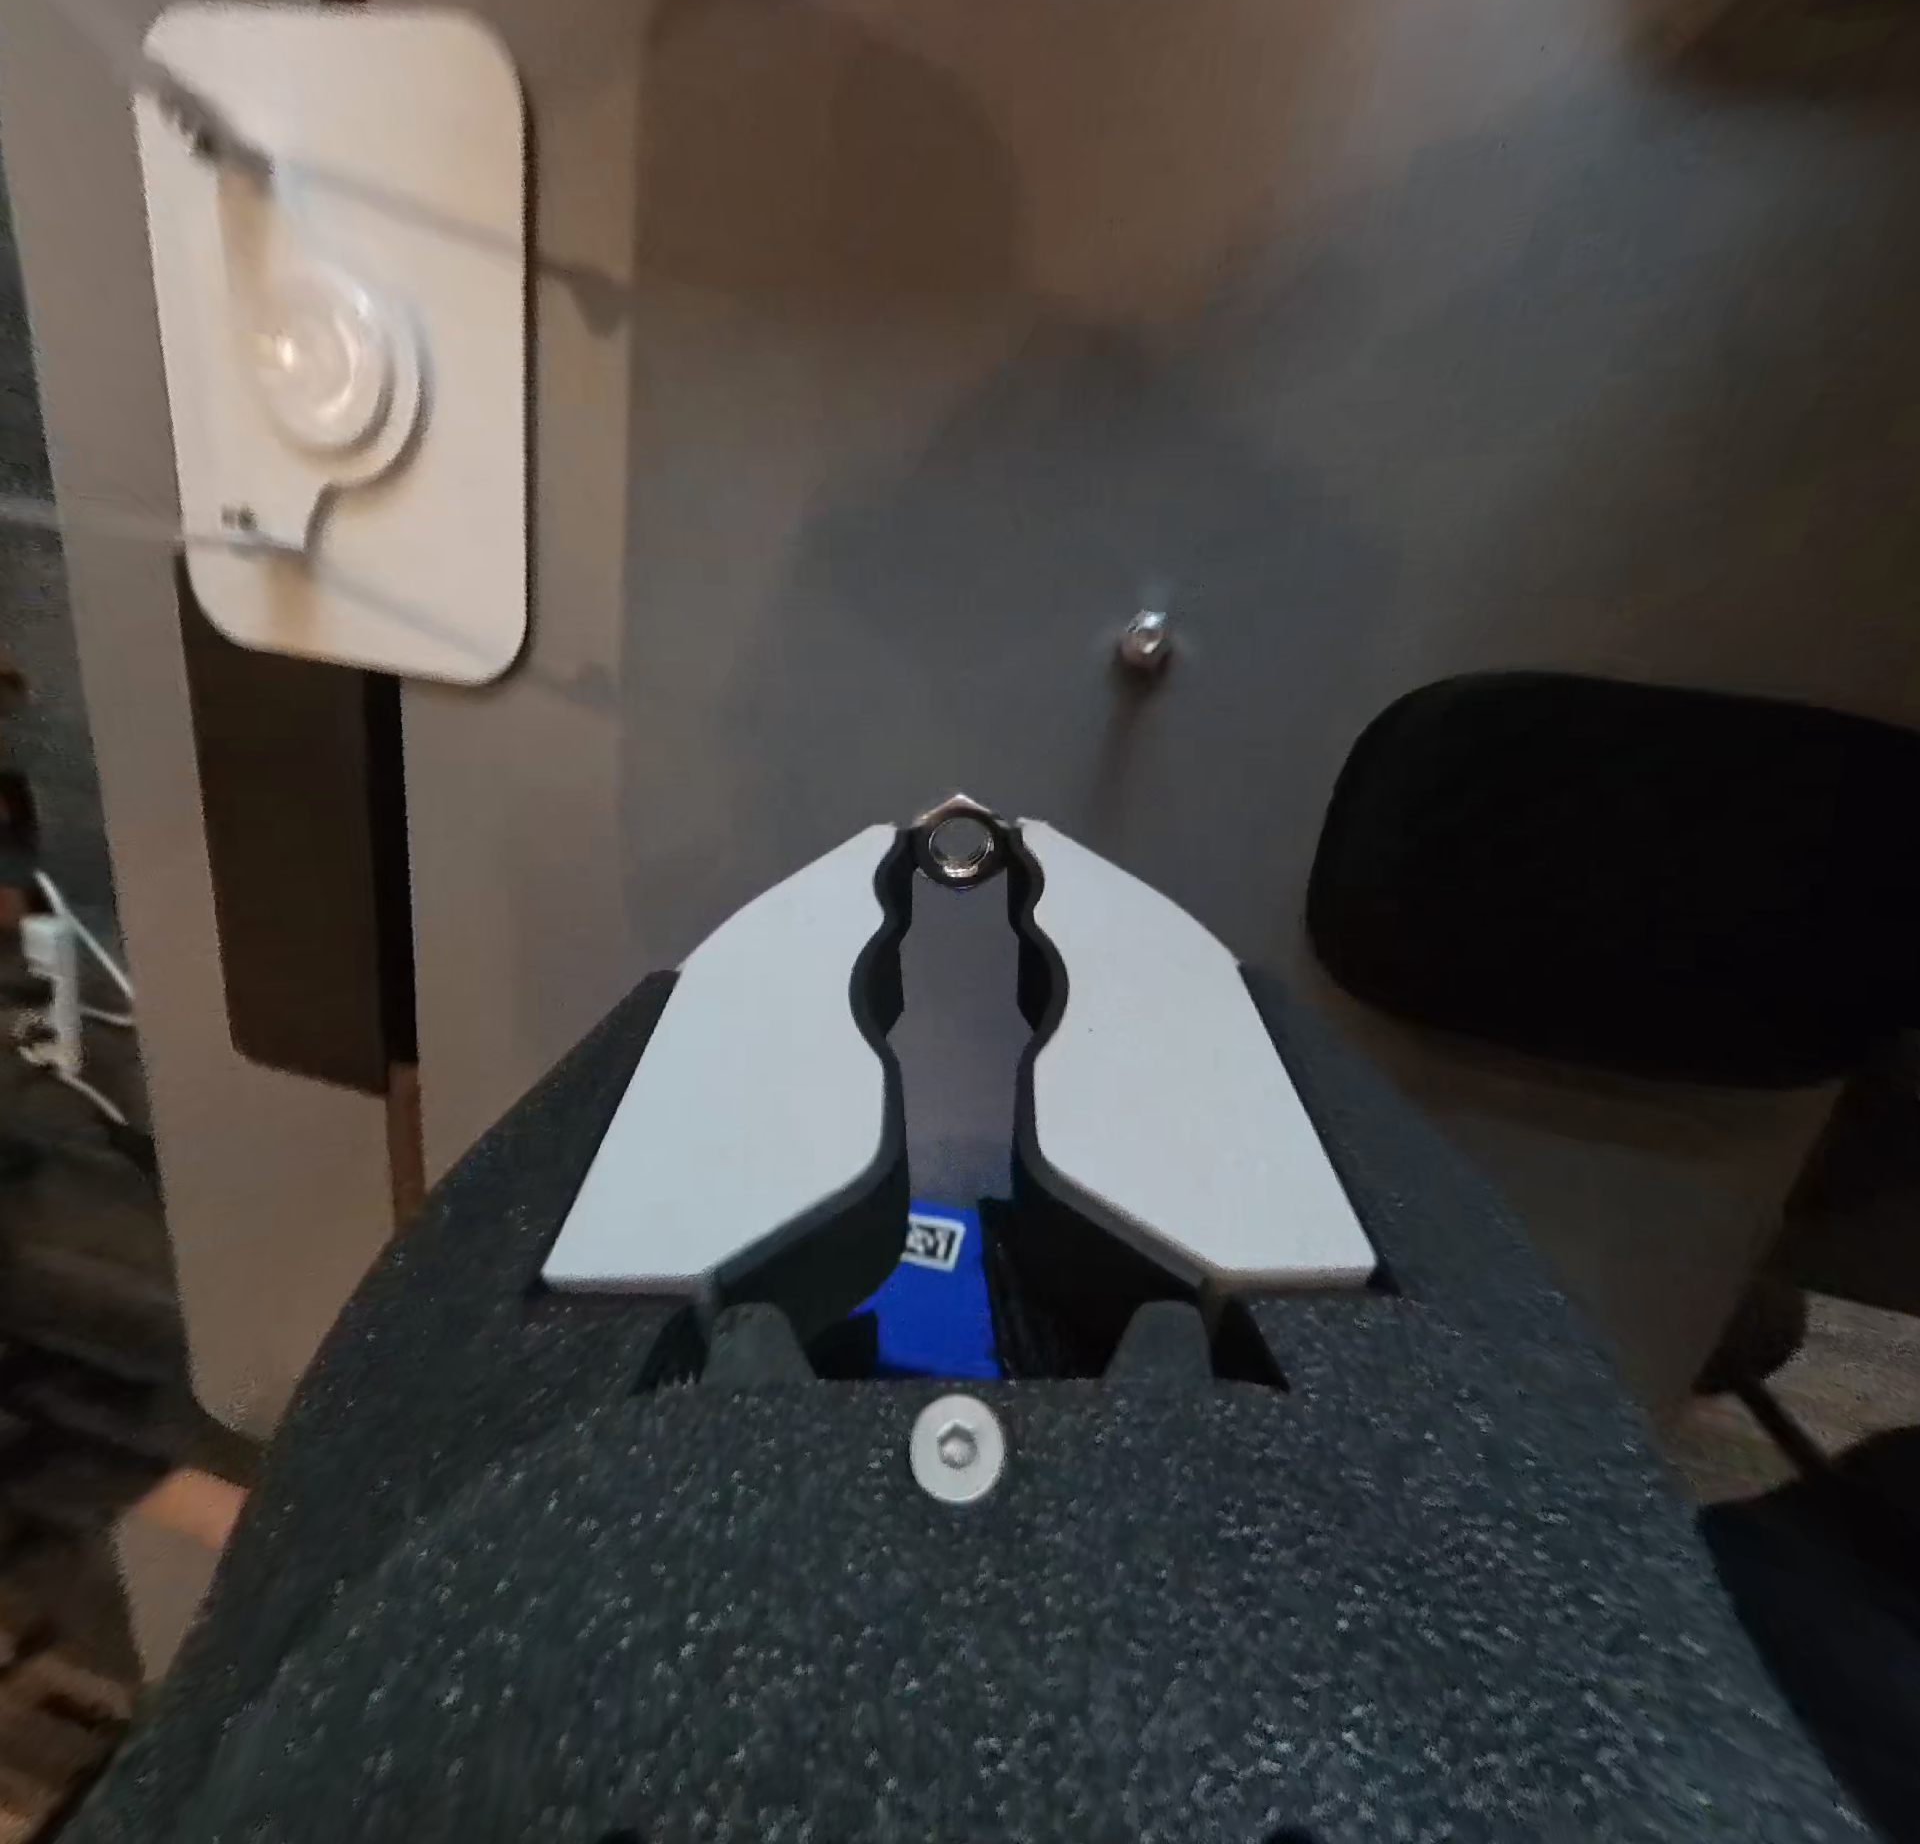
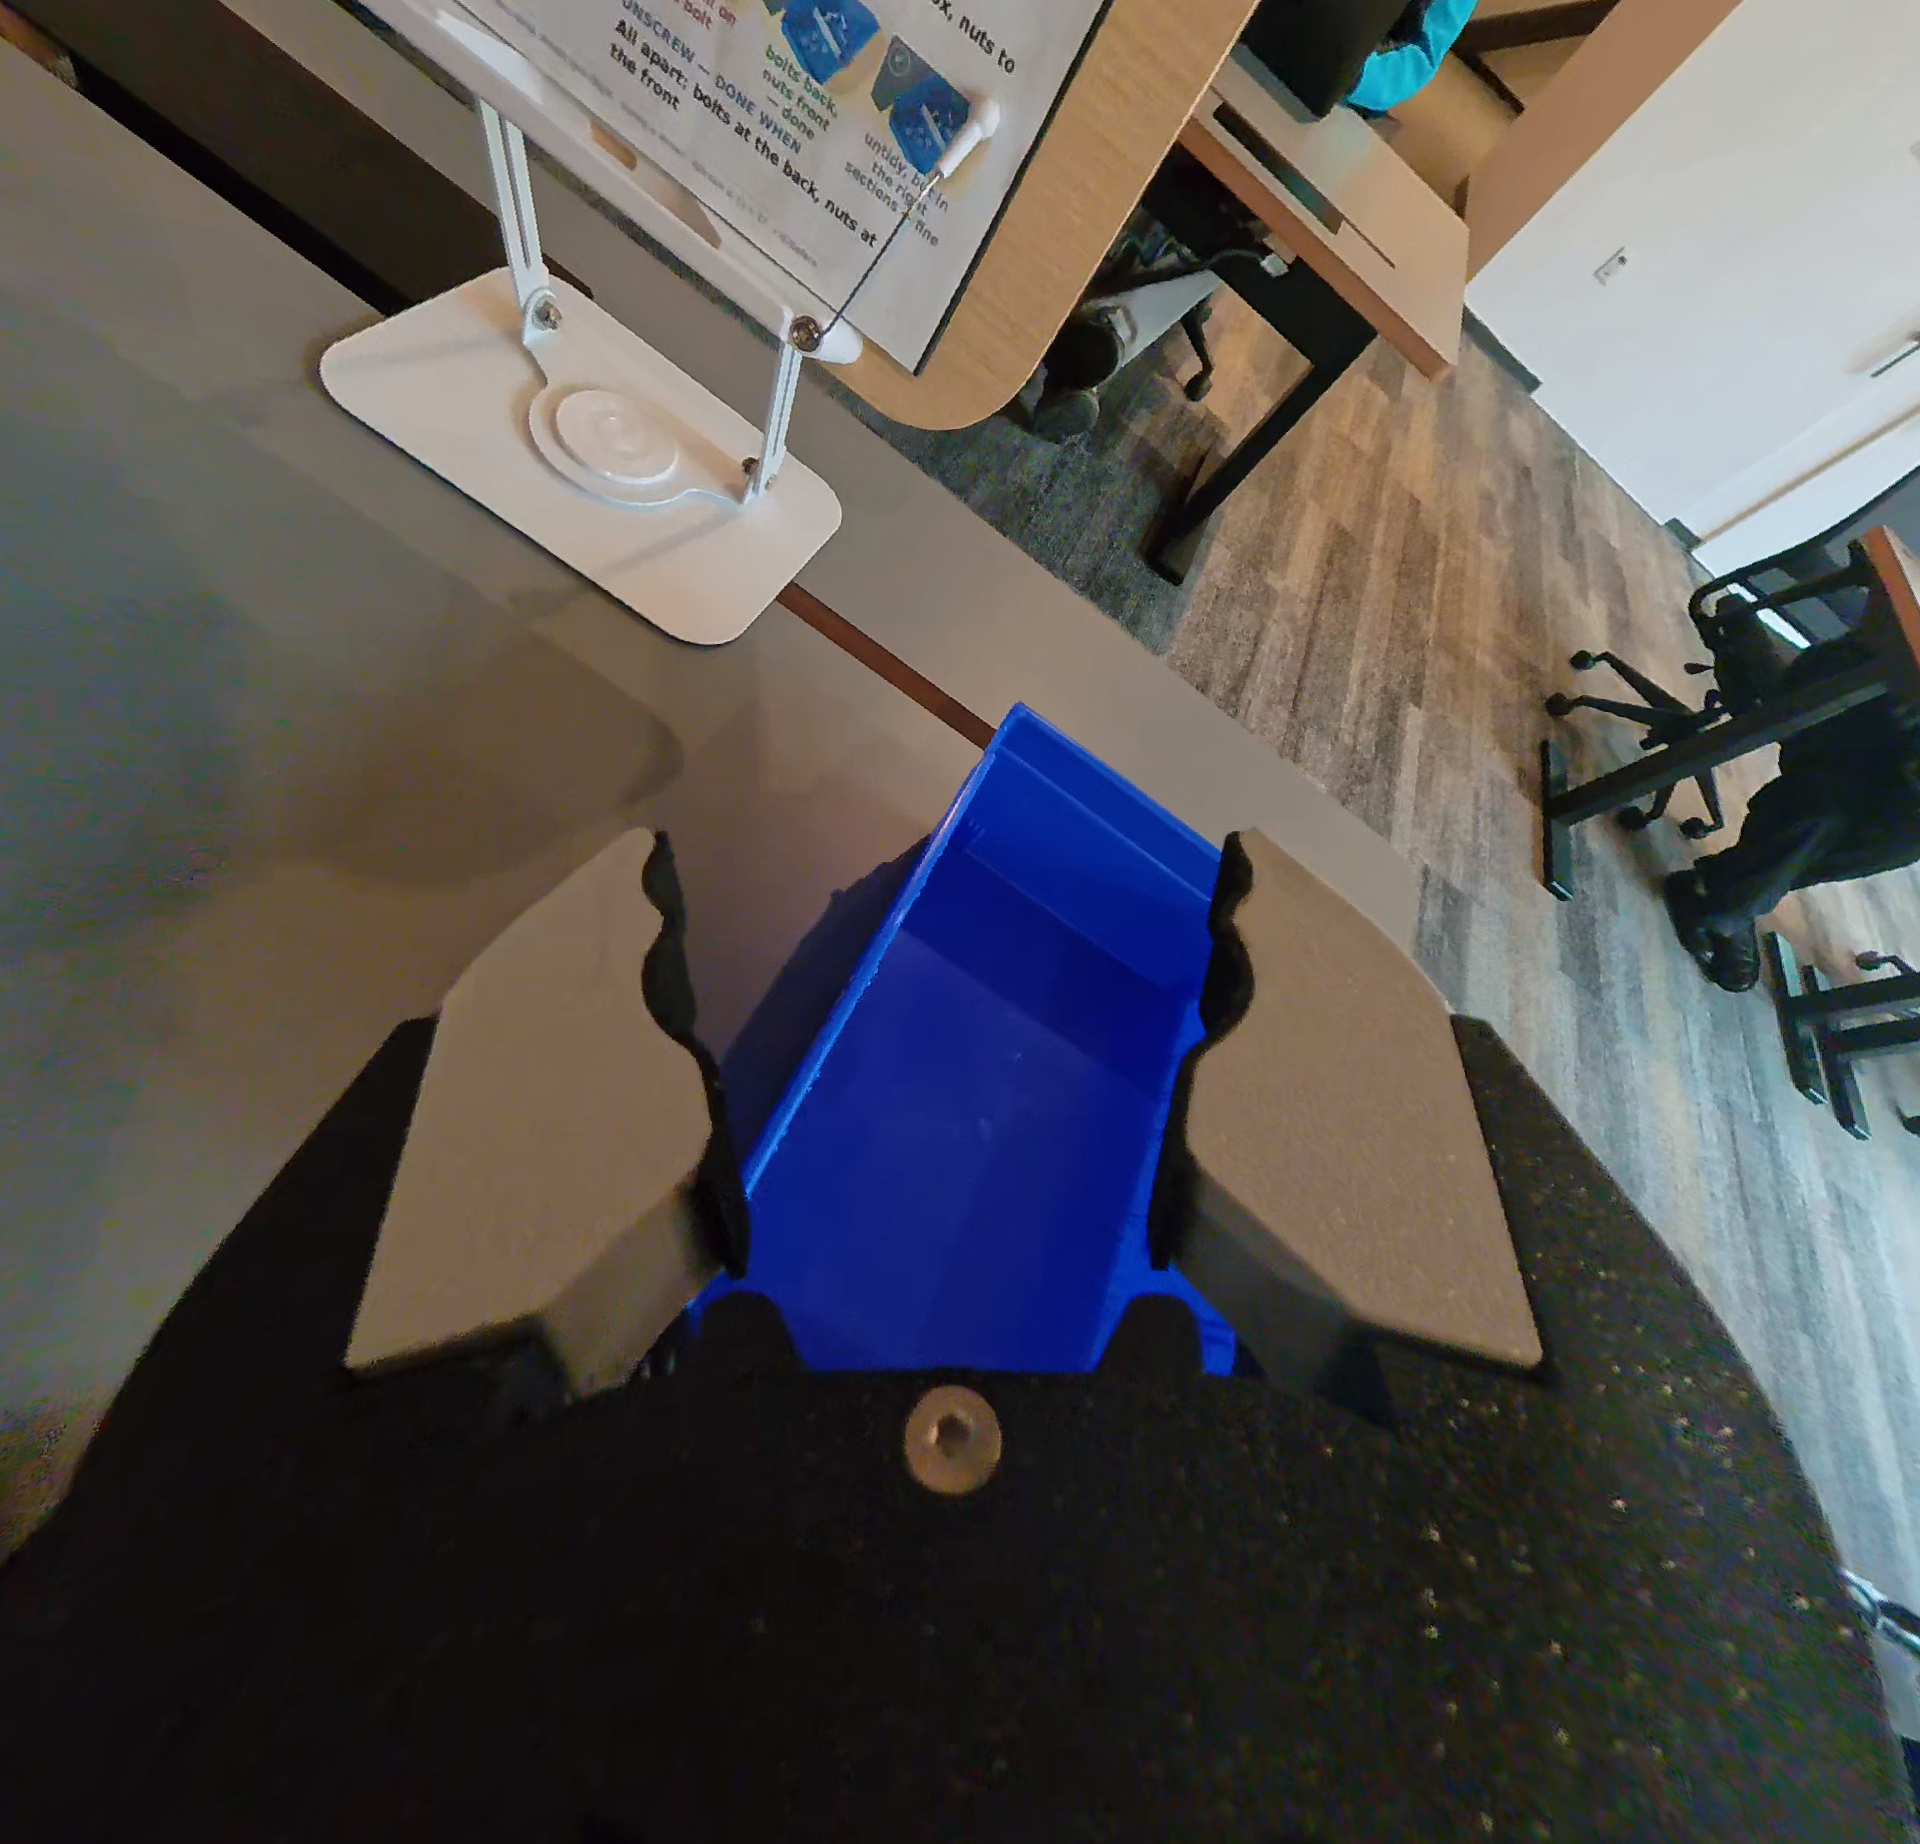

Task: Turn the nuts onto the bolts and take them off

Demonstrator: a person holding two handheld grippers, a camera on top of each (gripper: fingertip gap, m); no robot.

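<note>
A grey table [image 1: 1299, 360] fills the left wrist view, with a blurred white stand base [image 1: 338, 340] at the far left and a dark chair [image 1: 1621, 880] at the right edge. The left gripper [image 1: 961, 849] is closed on a shiny metal nut [image 1: 958, 845], pinched at the very tips of its grey fingers [image 1: 748, 1098]. A second nut [image 1: 1145, 637] lies alone on the table, a little farther off and to the right. In the right wrist view, the right gripper [image 2: 951, 859] hangs with its jaws wide apart above a blue bin [image 2: 966, 1119], holding nothing. Beyond the bin, the white stand [image 2: 582, 454] props a printed sheet [image 2: 727, 59]. A wood-patterned floor [image 2: 1455, 599] lies to the right.
</note>
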